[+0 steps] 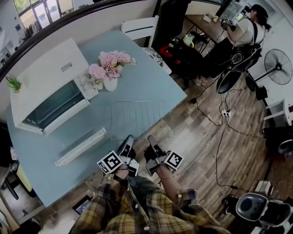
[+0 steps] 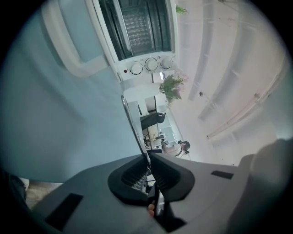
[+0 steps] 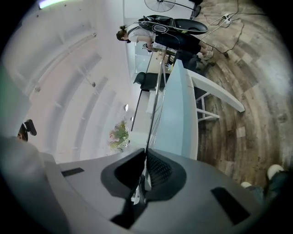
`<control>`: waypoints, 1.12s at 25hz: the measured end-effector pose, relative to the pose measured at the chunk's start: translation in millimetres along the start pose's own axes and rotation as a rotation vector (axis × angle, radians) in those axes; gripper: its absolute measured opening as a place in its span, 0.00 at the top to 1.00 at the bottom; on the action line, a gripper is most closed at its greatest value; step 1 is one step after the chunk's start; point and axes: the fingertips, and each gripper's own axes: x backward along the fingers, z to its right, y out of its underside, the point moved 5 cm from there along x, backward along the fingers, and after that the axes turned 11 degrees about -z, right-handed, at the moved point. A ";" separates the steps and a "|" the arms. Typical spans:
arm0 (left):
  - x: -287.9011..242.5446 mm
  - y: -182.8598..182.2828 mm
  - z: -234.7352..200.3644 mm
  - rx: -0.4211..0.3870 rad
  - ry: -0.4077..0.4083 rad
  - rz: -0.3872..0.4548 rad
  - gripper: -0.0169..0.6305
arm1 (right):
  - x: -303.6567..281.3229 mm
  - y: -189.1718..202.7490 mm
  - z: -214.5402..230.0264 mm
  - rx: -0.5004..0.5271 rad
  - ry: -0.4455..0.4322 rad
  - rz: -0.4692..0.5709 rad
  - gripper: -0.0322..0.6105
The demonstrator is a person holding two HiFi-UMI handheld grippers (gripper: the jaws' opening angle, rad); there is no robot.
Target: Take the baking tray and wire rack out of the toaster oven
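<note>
Wire rack (image 1: 142, 119), thin silvery grid, pinched by left gripper (image 1: 129, 137) and right gripper (image 1: 150, 138).

Pale blue table (image 1: 146, 87) on wood-plank floor (image 1: 206, 155), white chair (image 1: 139, 28) behind, windows (image 1: 39, 13) beyond

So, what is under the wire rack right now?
Through the wire rack the blue table shows; its near right corner hangs over the wooden floor. No object appears beneath. The left gripper and right gripper, jaws shut on it, cover its near edge.
</note>
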 end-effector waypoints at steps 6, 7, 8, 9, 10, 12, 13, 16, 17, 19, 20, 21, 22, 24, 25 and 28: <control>1.6 8.8 -19.8 0.027 -0.048 0.007 0.94 | 1.4 7.8 24.7 -0.068 0.050 -0.029 0.93; 2.8 9.5 -23.1 0.032 -0.055 0.010 0.94 | 0.4 9.6 28.0 -0.080 0.051 -0.033 0.93; 4.3 10.1 -26.8 0.040 -0.064 0.012 0.95 | -0.9 11.6 31.2 -0.093 0.053 -0.038 0.93; 5.9 10.5 -30.7 0.050 -0.075 0.014 0.95 | -2.3 13.7 34.5 -0.108 0.057 -0.043 0.93; 7.4 10.9 -34.2 0.059 -0.090 0.015 0.95 | -3.9 15.5 37.7 -0.121 0.063 -0.048 0.93; 9.9 12.3 -39.8 0.068 -0.122 0.014 0.94 | -7.7 17.9 42.8 -0.135 0.074 -0.059 0.93; 11.3 13.6 -41.7 0.067 -0.138 0.008 0.94 | -9.7 18.7 44.6 -0.134 0.080 -0.063 0.93; 15.2 17.9 -44.6 0.033 -0.177 -0.025 0.92 | -15.7 20.0 48.5 -0.125 0.090 -0.067 0.93; 15.9 18.7 -44.6 0.022 -0.186 -0.033 0.91 | -17.6 19.8 49.2 -0.123 0.091 -0.065 0.93; 16.6 20.2 -44.2 0.032 -0.188 -0.036 0.89 | -21.1 18.7 49.7 -0.118 0.092 -0.064 0.93; 16.8 21.3 -43.7 0.049 -0.183 -0.036 0.88 | -22.4 18.4 50.2 -0.119 0.097 -0.064 0.93; 17.1 22.4 -42.9 0.064 -0.178 -0.036 0.86 | -23.4 18.2 51.0 -0.123 0.104 -0.063 0.92; 17.7 23.7 -41.8 0.073 -0.175 -0.039 0.83 | -24.4 18.2 51.6 -0.127 0.110 -0.062 0.92; 18.9 26.7 -39.9 0.068 -0.179 -0.053 0.80 | -26.9 18.2 51.4 -0.133 0.111 -0.060 0.92; 19.2 28.4 -39.4 0.060 -0.184 -0.064 0.80 | -27.9 17.8 51.3 -0.133 0.110 -0.057 0.92; 19.0 36.2 -40.1 0.071 -0.187 -0.096 0.75 | -28.7 16.0 55.0 -0.150 0.125 -0.035 0.92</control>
